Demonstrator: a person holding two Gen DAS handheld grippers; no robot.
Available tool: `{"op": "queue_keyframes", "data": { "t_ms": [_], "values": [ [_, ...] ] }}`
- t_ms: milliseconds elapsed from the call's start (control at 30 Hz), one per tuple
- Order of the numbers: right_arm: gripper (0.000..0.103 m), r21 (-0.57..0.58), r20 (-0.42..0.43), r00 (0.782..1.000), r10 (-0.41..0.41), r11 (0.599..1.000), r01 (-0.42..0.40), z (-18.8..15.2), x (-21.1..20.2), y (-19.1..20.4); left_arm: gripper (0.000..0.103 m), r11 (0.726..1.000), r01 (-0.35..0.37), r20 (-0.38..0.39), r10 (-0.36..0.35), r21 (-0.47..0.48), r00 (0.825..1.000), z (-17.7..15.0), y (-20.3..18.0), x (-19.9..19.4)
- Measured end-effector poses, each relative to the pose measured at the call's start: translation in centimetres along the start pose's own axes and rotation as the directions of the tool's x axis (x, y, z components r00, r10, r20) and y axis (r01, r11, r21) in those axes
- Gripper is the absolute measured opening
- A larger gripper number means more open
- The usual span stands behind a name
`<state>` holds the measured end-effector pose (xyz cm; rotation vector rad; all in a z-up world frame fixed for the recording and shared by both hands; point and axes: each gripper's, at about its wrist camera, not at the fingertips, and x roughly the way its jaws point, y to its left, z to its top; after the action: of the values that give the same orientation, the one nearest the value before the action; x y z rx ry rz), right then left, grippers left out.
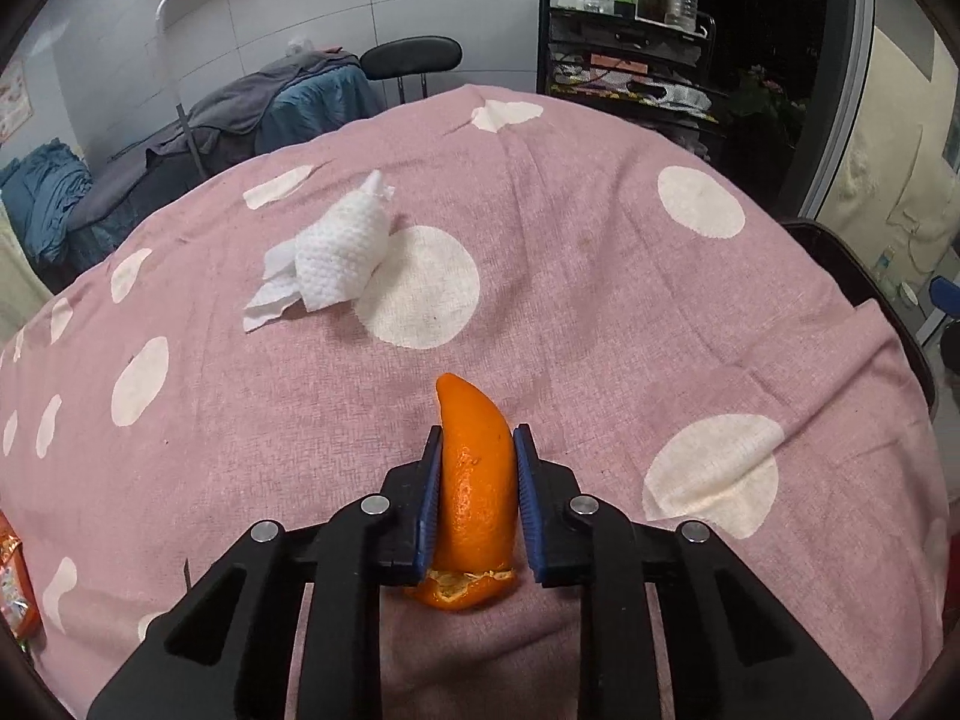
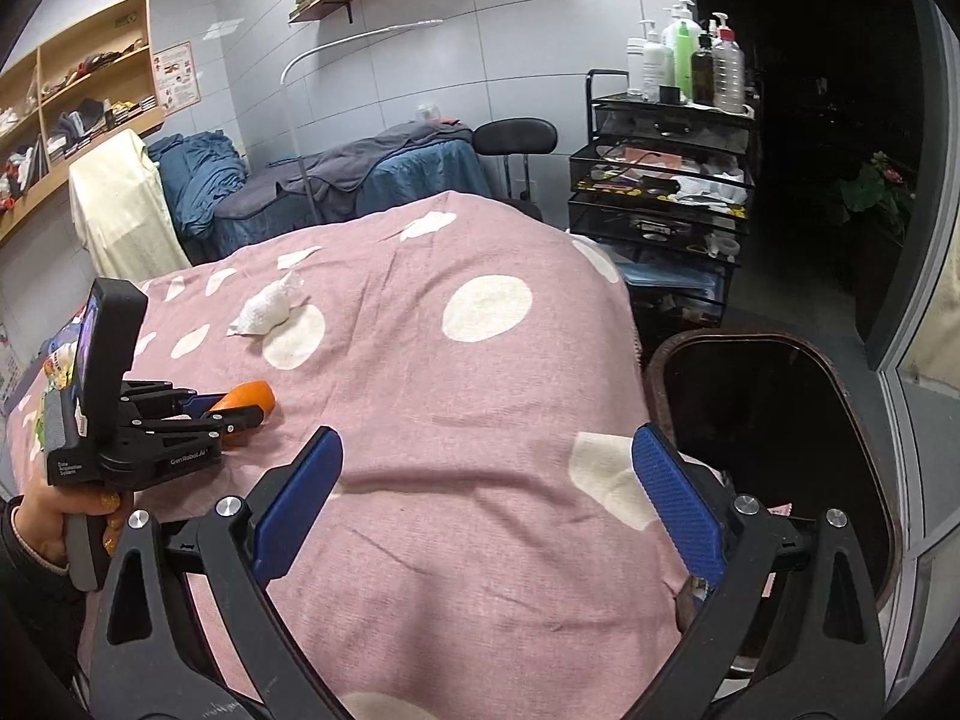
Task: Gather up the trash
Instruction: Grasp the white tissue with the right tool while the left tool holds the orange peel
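Note:
An orange peel (image 1: 477, 480) lies on the pink spotted bedcover (image 1: 600, 312), and my left gripper (image 1: 478, 433) is shut on it, one blue pad against each side. From the right wrist view, the same left gripper (image 2: 240, 411) is low at the left with the peel (image 2: 255, 394) in its jaws, held by a person's hand (image 2: 36, 522). A crumpled white tissue (image 1: 342, 252) lies farther up the cover, also seen as the tissue (image 2: 267, 306). My right gripper (image 2: 487, 438) hangs open above the cover with nothing between its fingers, close to a dark bin (image 2: 750, 339) at the bed's right edge.
An orange snack packet (image 1: 15, 576) lies at the cover's left edge. Beyond the bed stand a black wire cart (image 2: 666, 180) with bottles on top, a black chair (image 2: 516, 138) and another bed with blue and grey covers (image 2: 384, 174). Wall shelves are at the left.

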<state>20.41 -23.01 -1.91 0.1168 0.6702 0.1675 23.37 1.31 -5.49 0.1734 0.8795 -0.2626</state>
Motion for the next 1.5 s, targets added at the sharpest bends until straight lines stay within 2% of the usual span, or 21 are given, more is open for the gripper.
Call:
{"op": "queue_keyframes", "data": {
  "t_ms": [300, 533, 867, 1033, 1133, 1333, 1433, 1500],
  "values": [
    [0.096, -0.016, -0.044, 0.992, 0.117, 0.993, -0.118, 2.6, 3.2, 3.6, 0.022, 0.99, -0.04, 0.126, 0.058, -0.136, 0.99, -1.1, 2.1, -4.4],
    [0.096, -0.087, -0.08, 0.981, 0.175, 0.98, -0.181, 5.0, 6.6, 9.1, 0.022, 0.962, -0.034, 0.183, 0.086, -0.271, 0.979, -3.4, 5.0, -7.4],
    [0.096, -0.133, -0.168, 0.971, 0.169, 0.972, -0.192, 7.6, 14.1, 16.0, 0.022, 0.928, -0.053, 0.194, 0.133, -0.369, 0.972, -6.9, 7.2, -9.6],
    [0.094, -0.112, -0.219, 0.962, 0.164, 0.975, -0.192, 8.1, 17.7, 17.6, 0.022, 0.914, -0.054, 0.198, 0.145, -0.402, 0.97, -8.4, 8.0, -10.5],
    [0.087, -0.081, -0.248, 0.951, 0.185, 0.974, -0.21, 8.2, 19.6, 18.2, 0.022, 0.907, -0.057, 0.198, 0.151, -0.417, 0.969, -9.0, 8.3, -10.9],
    [0.076, -0.095, -0.255, 0.95, 0.182, 0.973, -0.212, 8.1, 22.1, 19.6, 0.022, 0.903, -0.061, 0.188, 0.154, -0.425, 0.97, -9.8, 8.2, -11.2],
    [0.058, -0.113, -0.277, 0.946, 0.17, 0.972, -0.207, 7.8, 23.3, 20.1, 0.022, 0.903, -0.062, 0.185, 0.154, -0.424, 0.971, -10.0, 8.1, -11.3],
    [0.043, -0.136, -0.263, 0.953, 0.15, 0.972, -0.19, 7.8, 23.3, 20.1, 0.022, 0.904, -0.062, 0.188, 0.155, -0.423, 0.97, -10.0, 8.1, -11.4]
  ]
}}
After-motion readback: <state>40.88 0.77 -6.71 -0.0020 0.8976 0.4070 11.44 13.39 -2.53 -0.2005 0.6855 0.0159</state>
